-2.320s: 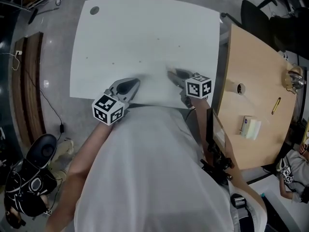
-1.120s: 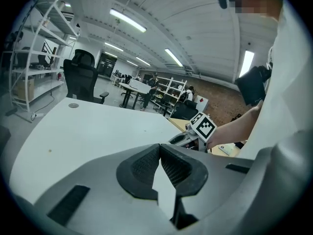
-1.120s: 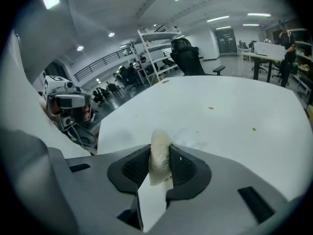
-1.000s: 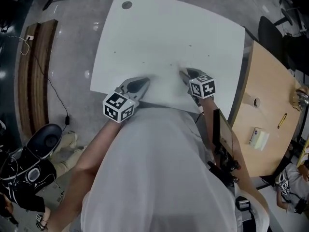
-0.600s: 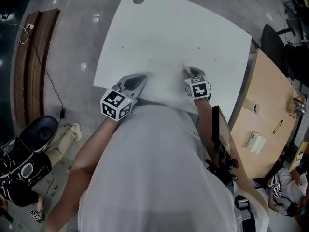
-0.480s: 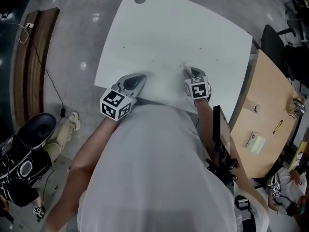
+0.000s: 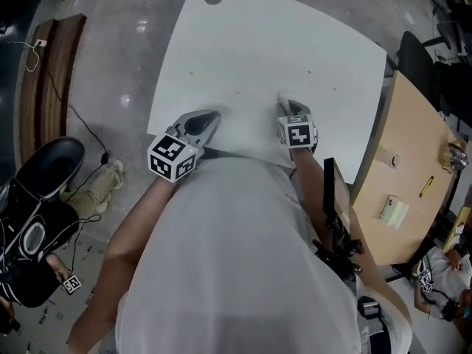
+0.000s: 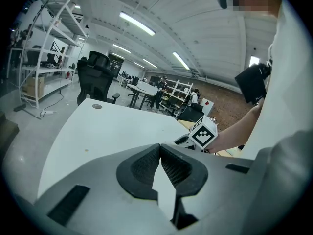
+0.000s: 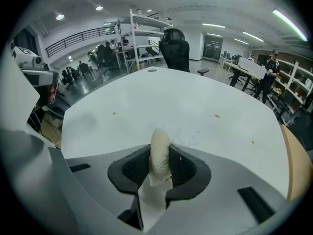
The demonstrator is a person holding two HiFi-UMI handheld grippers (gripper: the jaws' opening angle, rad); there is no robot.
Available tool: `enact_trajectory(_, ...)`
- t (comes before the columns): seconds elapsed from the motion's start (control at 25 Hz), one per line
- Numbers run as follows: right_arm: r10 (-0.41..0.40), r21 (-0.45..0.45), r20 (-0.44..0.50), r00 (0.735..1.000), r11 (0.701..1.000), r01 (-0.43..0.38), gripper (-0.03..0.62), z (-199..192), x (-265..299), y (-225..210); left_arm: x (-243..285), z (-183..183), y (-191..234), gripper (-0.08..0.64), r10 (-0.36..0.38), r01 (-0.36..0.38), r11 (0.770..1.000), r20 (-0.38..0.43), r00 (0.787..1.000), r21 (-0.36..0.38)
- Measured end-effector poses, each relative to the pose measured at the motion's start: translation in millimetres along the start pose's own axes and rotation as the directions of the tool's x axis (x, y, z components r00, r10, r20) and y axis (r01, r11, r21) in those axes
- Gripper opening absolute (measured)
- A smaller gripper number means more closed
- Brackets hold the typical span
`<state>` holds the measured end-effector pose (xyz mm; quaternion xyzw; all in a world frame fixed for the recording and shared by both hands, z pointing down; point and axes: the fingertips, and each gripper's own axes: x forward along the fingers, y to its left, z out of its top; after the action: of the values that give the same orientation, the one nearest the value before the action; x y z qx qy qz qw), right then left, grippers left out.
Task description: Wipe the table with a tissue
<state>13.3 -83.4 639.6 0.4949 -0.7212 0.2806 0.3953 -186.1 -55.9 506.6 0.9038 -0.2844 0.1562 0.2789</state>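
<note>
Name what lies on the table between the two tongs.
Nothing: in the head view only bare white tabletop separates the left tongs from the right tongs.

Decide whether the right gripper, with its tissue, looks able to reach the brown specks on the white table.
Probably yes. The right gripper is shut on the tissue near the front edge of the table. Nothing stands on the white surface between it and the specks ahead, so a forward stretch should do.

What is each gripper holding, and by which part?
The right gripper pinches the tissue wad across its middle, one end sticking out ahead. The left gripper holds nothing.
</note>
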Motion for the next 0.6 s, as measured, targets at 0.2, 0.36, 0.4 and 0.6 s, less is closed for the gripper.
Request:
enact_trajectory(0.2, 0.016, -0.023, 0.003, 1.000, 1.000, -0.016, 0.095, 8.6, 6.0, 17.4, -0.5, 4.6, 7.9, 0.015, -0.012, 0.012, 1.000, -0.002, 1.000, 0.004)
enact_trajectory(0.36, 0.112, -0.089, 0.014, 0.994, 0.990, -0.110, 0.095, 15.6, 8.0, 42.9, -1.5, 4.6, 10.4, 0.015, -0.019, 0.019, 1.000, -0.004, 1.000, 0.003)
enact_trajectory(0.4, 0.153, -0.119, 0.013, 0.988, 0.982, -0.150, 0.095, 15.8, 7.8, 52.4, -1.8, 4.2, 10.4, 0.015, -0.020, 0.020, 1.000, -0.004, 1.000, 0.002)
enact_trajectory(0.6, 0.392, -0.222, -0.066, 0.918, 0.891, -0.396, 0.095, -0.7, -0.8, 96.2, 2.6, 2.5, 8.0, 0.015, -0.027, 0.027, 1.000, -0.001, 1.000, -0.005)
